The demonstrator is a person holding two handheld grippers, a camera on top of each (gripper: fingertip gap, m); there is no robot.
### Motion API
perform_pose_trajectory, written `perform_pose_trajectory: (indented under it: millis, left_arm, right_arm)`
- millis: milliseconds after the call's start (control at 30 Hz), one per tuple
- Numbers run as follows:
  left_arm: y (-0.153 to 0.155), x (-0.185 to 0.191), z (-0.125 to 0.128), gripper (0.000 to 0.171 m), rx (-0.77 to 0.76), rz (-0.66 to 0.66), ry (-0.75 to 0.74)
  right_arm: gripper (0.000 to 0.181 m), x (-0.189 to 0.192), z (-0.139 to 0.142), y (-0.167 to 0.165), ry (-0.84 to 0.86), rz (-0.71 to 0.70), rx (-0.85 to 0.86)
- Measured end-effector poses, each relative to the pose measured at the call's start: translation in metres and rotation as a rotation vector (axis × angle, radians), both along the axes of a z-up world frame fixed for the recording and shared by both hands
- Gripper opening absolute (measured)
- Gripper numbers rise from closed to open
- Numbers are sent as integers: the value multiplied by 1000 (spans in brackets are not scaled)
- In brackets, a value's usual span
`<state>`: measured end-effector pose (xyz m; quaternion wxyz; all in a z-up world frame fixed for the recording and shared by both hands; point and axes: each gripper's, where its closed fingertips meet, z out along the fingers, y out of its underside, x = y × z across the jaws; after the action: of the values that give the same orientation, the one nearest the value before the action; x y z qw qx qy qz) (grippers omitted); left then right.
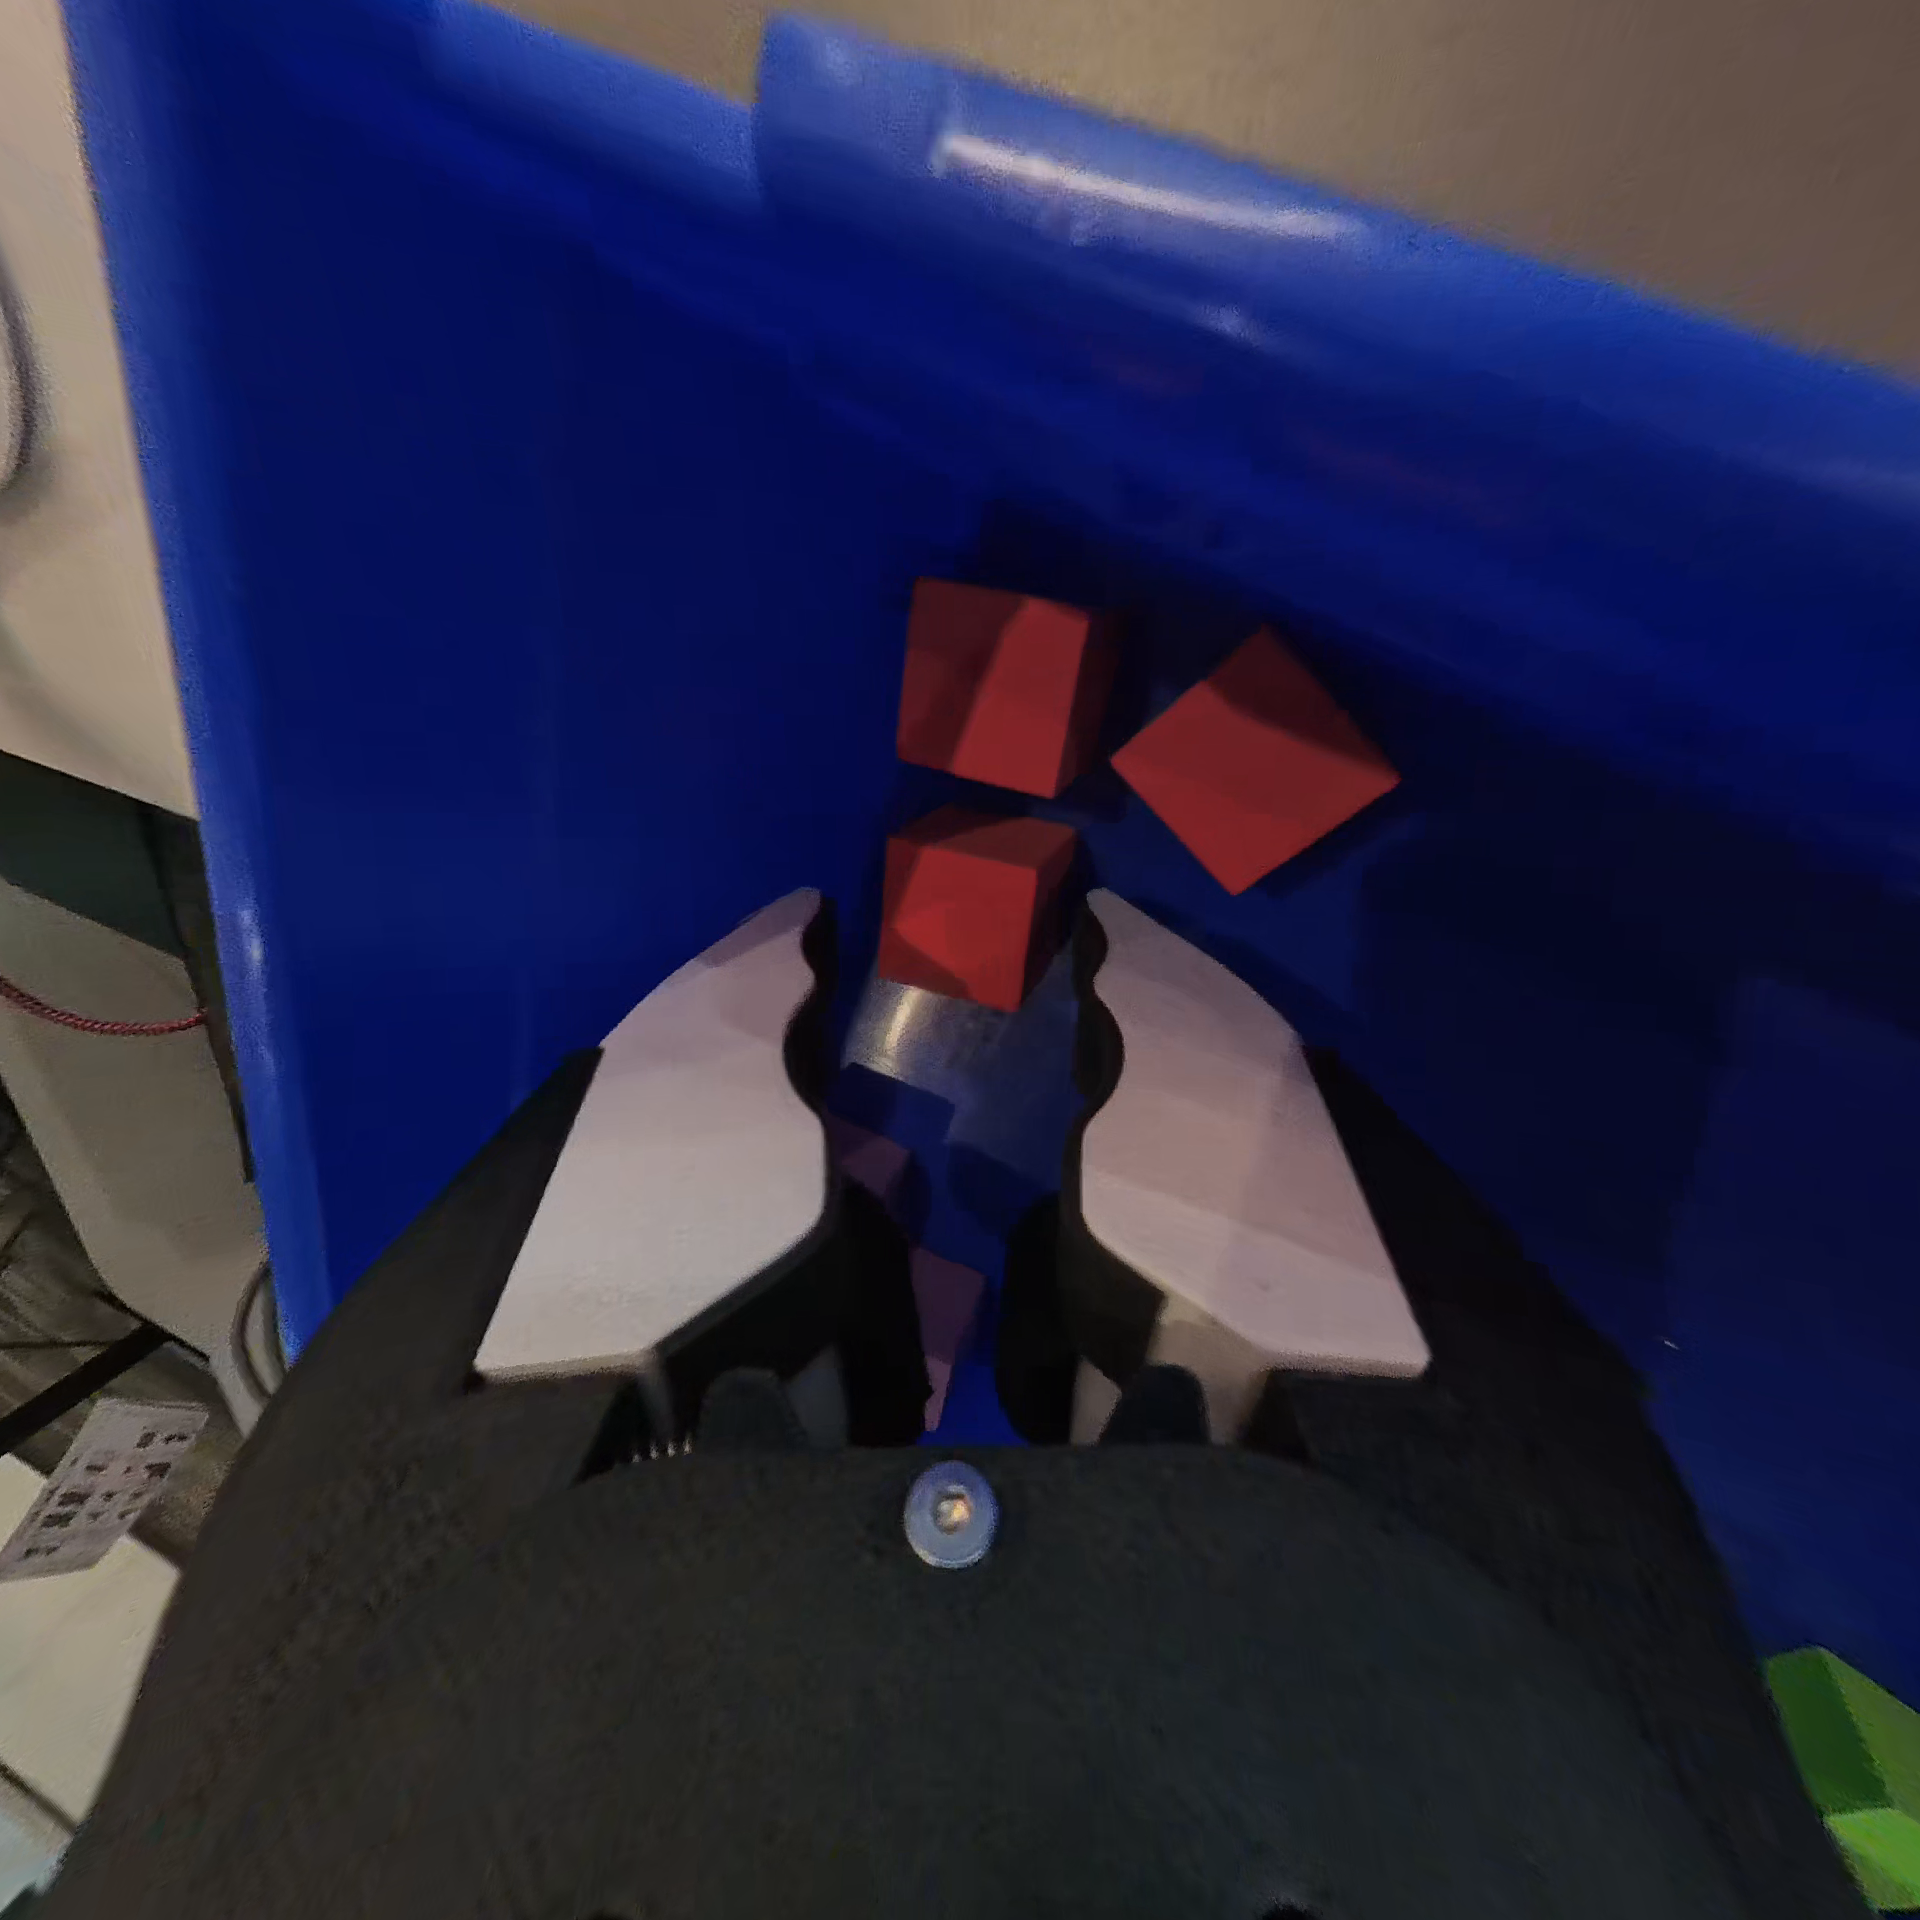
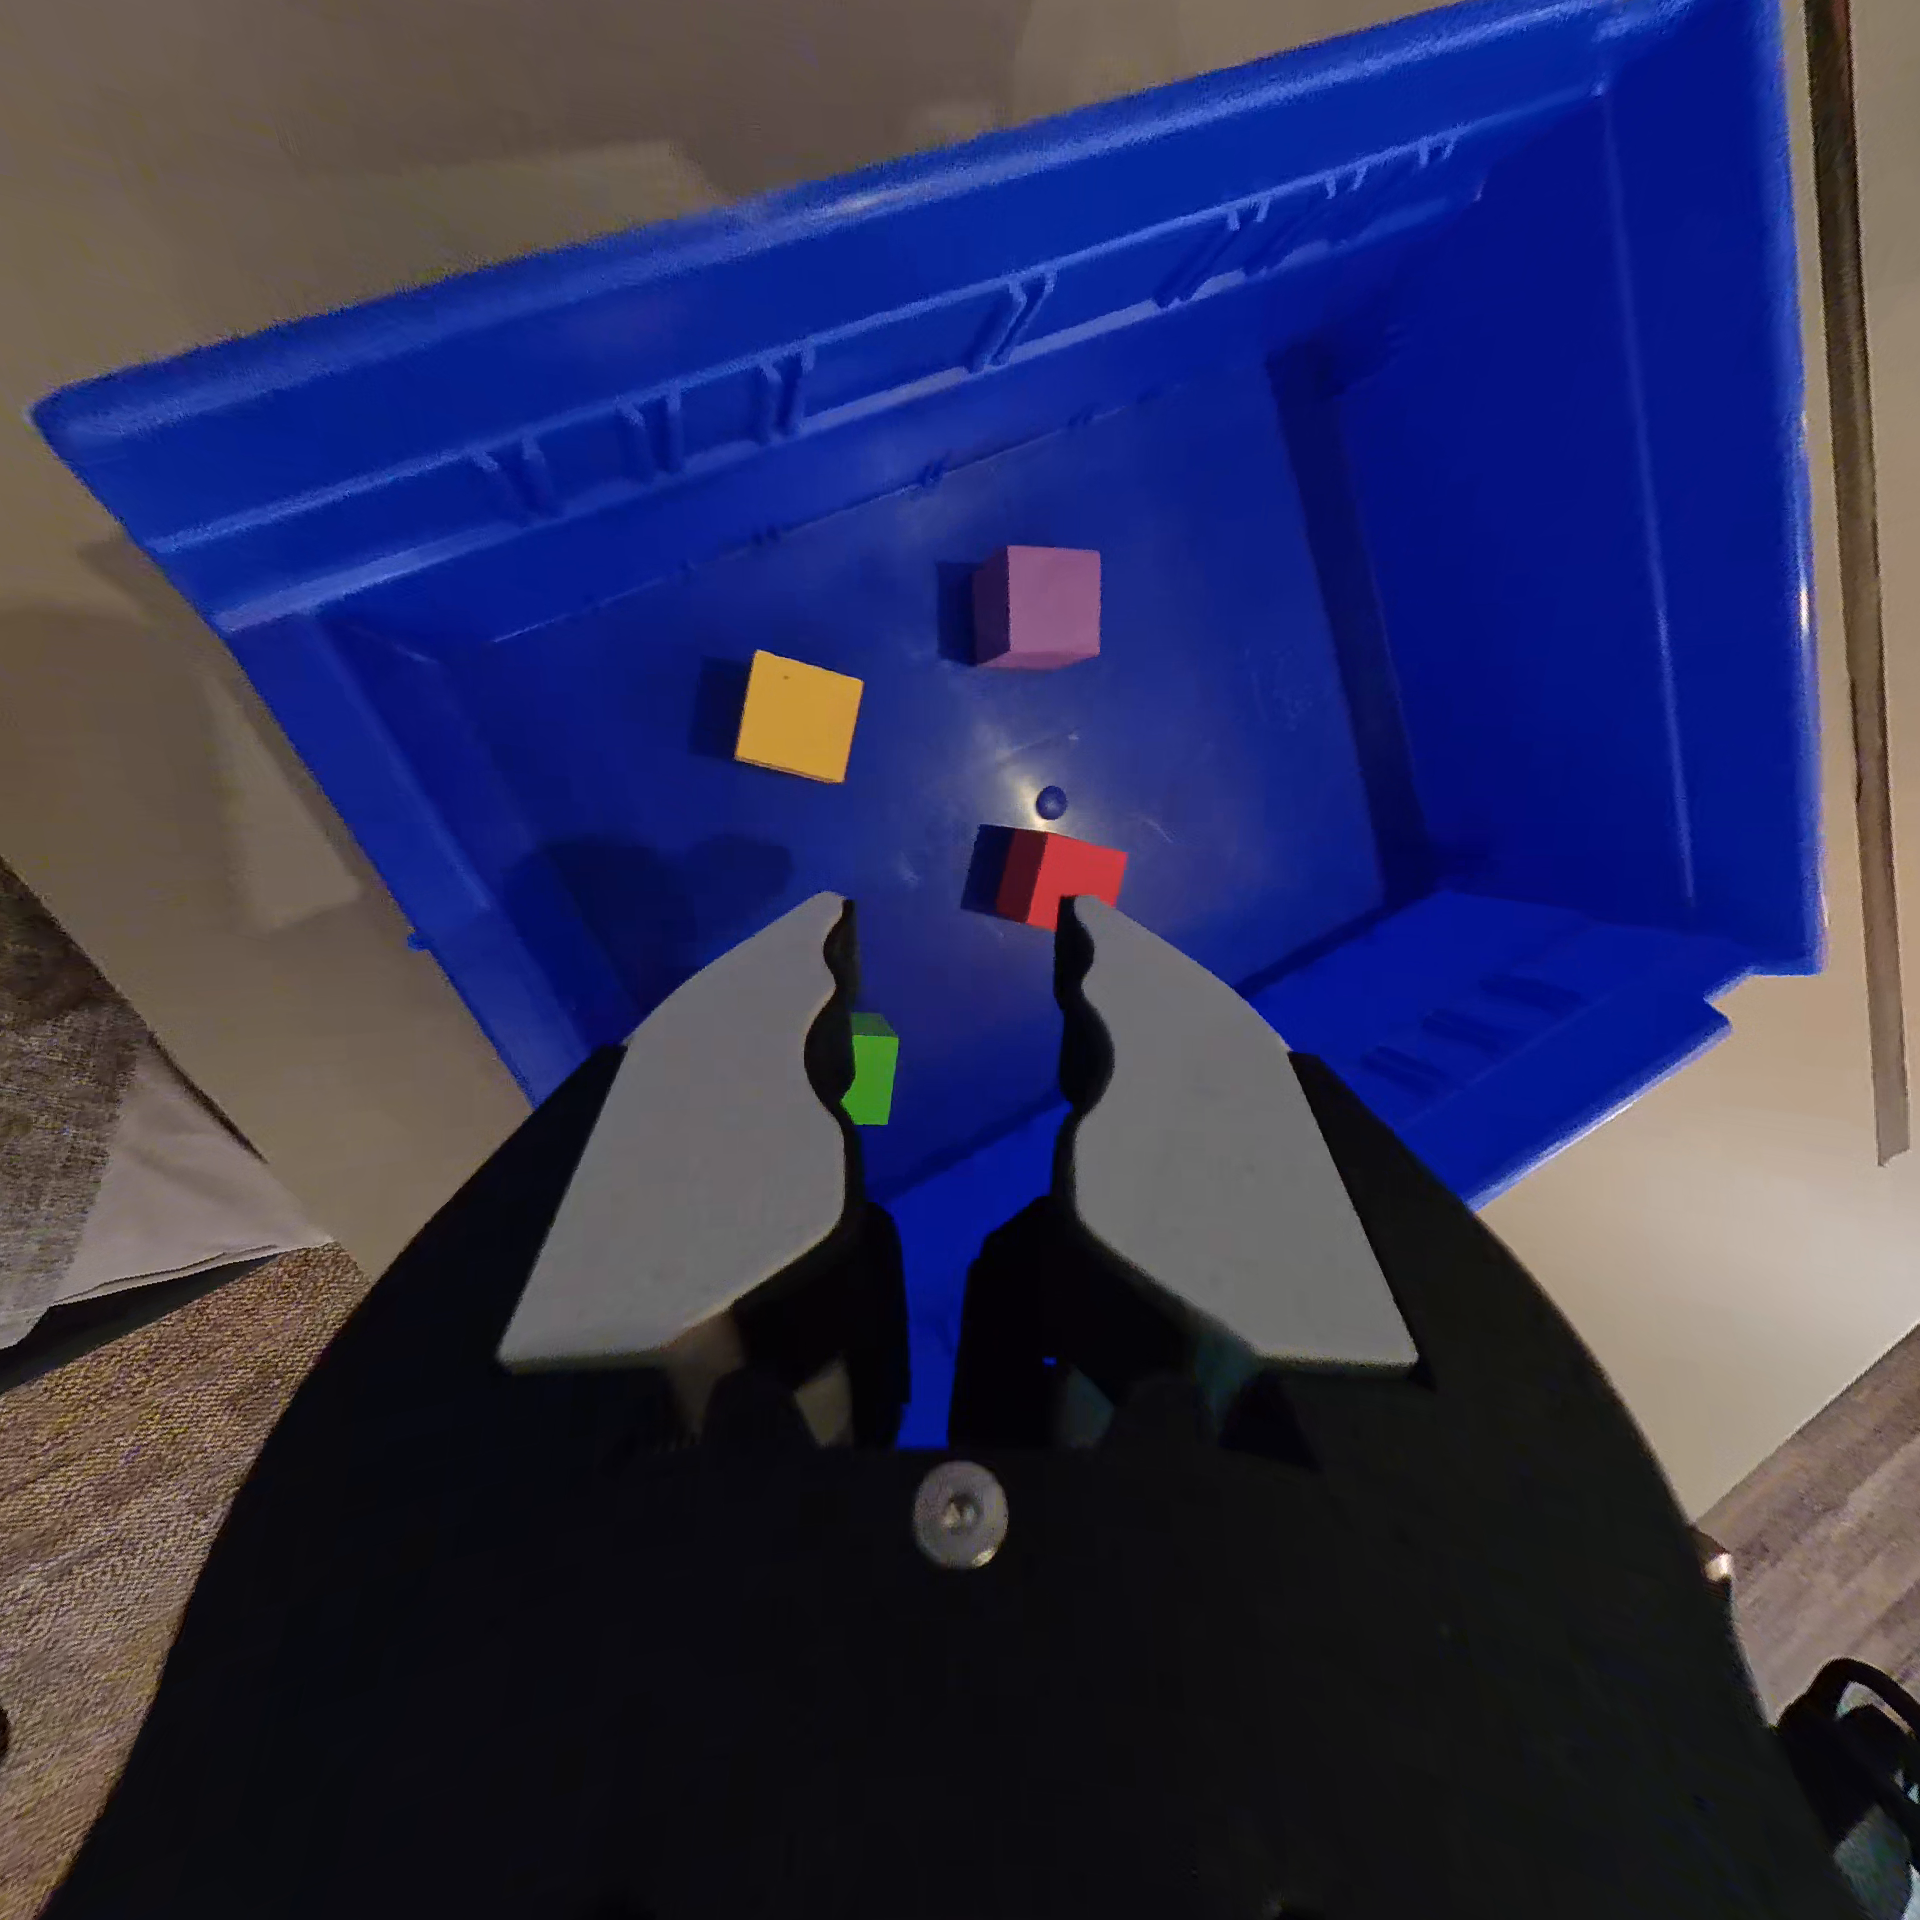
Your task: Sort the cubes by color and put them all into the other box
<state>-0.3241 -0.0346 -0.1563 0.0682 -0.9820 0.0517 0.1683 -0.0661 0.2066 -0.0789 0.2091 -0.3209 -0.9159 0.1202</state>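
In the left wrist view, the left hand-held gripper (image 1: pixel 951 914) is seen with its two pale grey fingers (image 1: pixel 675 1122) spread apart and grasping nothing. Just ahead of the fingertips, slightly right of the gap's centre line, a small red wooden cube (image 1: pixel 971 909) lies inside a deep blue plastic bin (image 1: pixel 468 623), at the foot of the wall on the left of the view. It is tilted, one corner turned toward the fingers; being a cube, it has no long axis. Just behind it sits a second red cube (image 1: pixel 997 696), and to the right a third red cube (image 1: pixel 1252 758), turned diamond-wise.

In the right wrist view, the right hand-held gripper (image 2: pixel 954 914) is likewise released and empty, held above a shallow blue plastic tray (image 2: pixel 1507 623). A small green cube (image 2: pixel 871 1070) shows between the fingers, nearer the left one. A red cube (image 2: pixel 1060 878) lies just beyond the right fingertip. Farther off rest a yellow cube (image 2: pixel 798 717) and a purple cube (image 2: pixel 1037 606), well apart. The tray stands on a pale table (image 2: pixel 312 156).
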Motion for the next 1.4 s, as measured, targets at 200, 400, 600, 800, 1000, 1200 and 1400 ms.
perform_pose_trajectory:
  millis: [200,400,600,800,1000,1200,1400]
  left_arm:
    - [0,4,-2,35,5,18,-49]
    - [-10,22,-3,36,-35,-9,-93]
    - [-21,48,-2,38,-83,-40,-136]
    - [-28,45,-1,53,-107,-42,-100]
    - [-23,40,-1,55,-94,-55,-112]
    - [-22,49,-4,38,-108,-53,-186]
    - [-25,62,-2,30,-95,-9,-303]
  right_arm:
    - [36,5,6,-9,19,21,3]
    - [36,11,12,-9,34,26,18]
    - [36,17,15,-20,47,51,-17]
    - [37,18,11,-22,35,53,-29]
    - [36,19,12,-22,35,53,-26]
    - [35,20,11,-23,38,53,-27]
    - [34,22,14,-25,47,59,-23]
